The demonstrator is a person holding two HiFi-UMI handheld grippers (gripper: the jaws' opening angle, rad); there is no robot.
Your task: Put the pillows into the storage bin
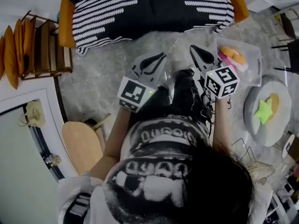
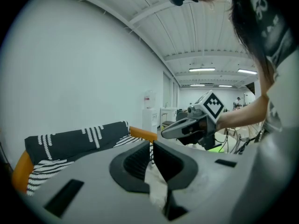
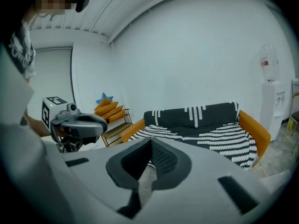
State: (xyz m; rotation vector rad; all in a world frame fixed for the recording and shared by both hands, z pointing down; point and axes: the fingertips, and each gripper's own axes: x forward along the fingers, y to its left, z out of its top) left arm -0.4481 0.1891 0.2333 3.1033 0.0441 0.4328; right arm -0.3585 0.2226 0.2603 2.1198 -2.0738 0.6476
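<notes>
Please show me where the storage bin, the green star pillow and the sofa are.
storage bin (image 1: 256, 66): head view, its right wall.
green star pillow (image 1: 263, 110): head view, the star's middle.
sofa (image 1: 66, 24): head view, an orange armrest.

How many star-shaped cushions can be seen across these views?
2. A green star lies on the round grey pad at the person's right; a blue star tops the orange cushions on the rack beside the sofa. Others may be hidden.

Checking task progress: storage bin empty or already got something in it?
Not empty. Head view shows orange and pink items lying inside the clear storage bin.
</notes>
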